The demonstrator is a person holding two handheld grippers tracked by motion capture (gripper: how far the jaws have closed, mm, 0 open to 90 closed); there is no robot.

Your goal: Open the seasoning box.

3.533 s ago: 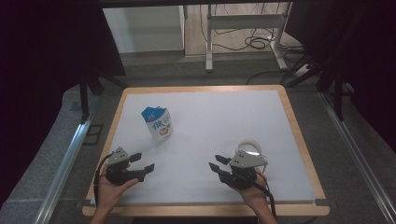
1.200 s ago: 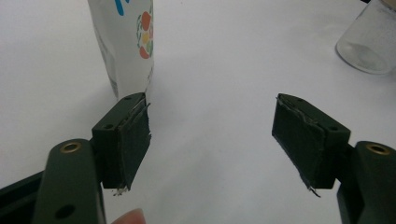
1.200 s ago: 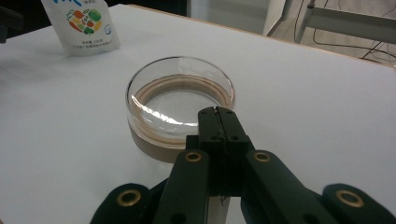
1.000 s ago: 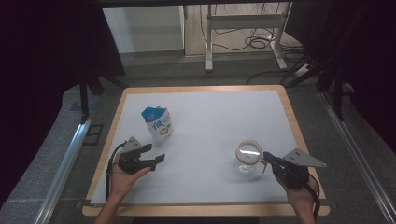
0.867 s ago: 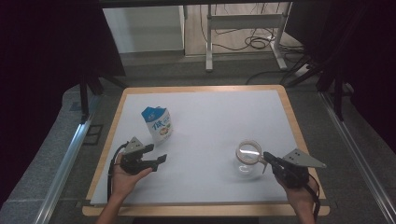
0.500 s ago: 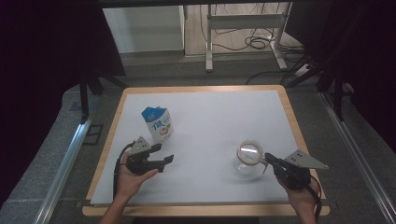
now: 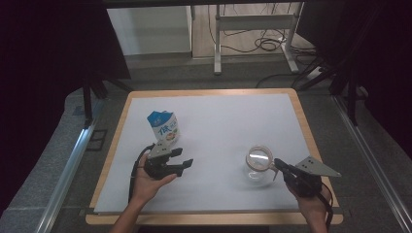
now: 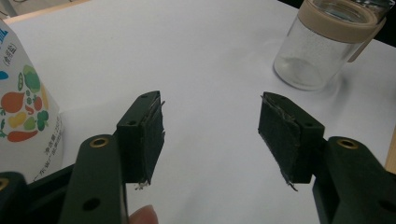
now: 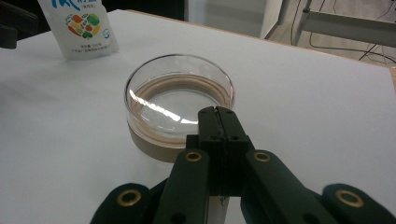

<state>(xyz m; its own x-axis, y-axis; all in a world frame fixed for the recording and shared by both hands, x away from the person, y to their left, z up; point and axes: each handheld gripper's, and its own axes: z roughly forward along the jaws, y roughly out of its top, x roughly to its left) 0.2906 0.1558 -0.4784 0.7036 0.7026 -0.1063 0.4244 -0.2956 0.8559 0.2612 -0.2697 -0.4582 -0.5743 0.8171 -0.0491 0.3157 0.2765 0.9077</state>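
High view: my left gripper (image 7: 182,164) sits just below the salt pouch (image 7: 164,126), jaws parted on nothing and just been closing. My right gripper (image 7: 280,165) meets the glass jar (image 7: 258,163) at its rim.

Left gripper view: pads (image 8: 148,135) apart, bare table (image 8: 210,56) between; jar far right.

Right gripper view: jaws pressed together against the jar's tan lid band (image 9: 161,148); whether anything is pinched, I cannot tell.

A white sheet (image 7: 218,126) covered the wooden-edged table (image 7: 302,116). Beyond its far edge, a metal stand (image 7: 252,24) rested on the floor amid tangled black cables (image 7: 269,44), and a pale cabinet (image 7: 148,29) stood to the left
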